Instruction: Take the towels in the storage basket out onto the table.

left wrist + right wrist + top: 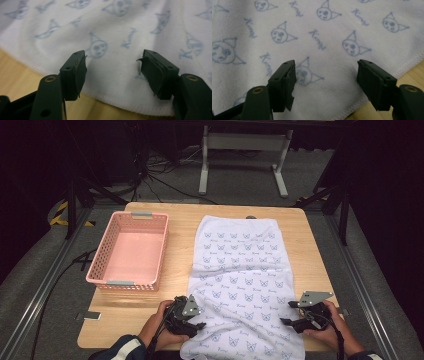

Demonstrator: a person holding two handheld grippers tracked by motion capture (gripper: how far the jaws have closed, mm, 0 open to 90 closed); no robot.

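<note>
A white towel [240, 270] printed with pale blue cartoon faces lies spread lengthwise on the wooden table [300, 227], its near end hanging over the front edge. My left gripper [199, 320] is at the towel's near left edge and points in over it. In the left gripper view the gripper [113, 72] stands open just above the towel [120, 32], close to its hem. My right gripper [286, 313] is at the near right edge. In the right gripper view it [325, 80] stands open over the towel [324, 37], with the hem and bare wood [412, 75] at its right.
A pink perforated basket [102, 257] with nothing in it stands on the left half of the table, beside the towel. Black metal rails run along both sides of the table. A white frame stands on the floor behind it.
</note>
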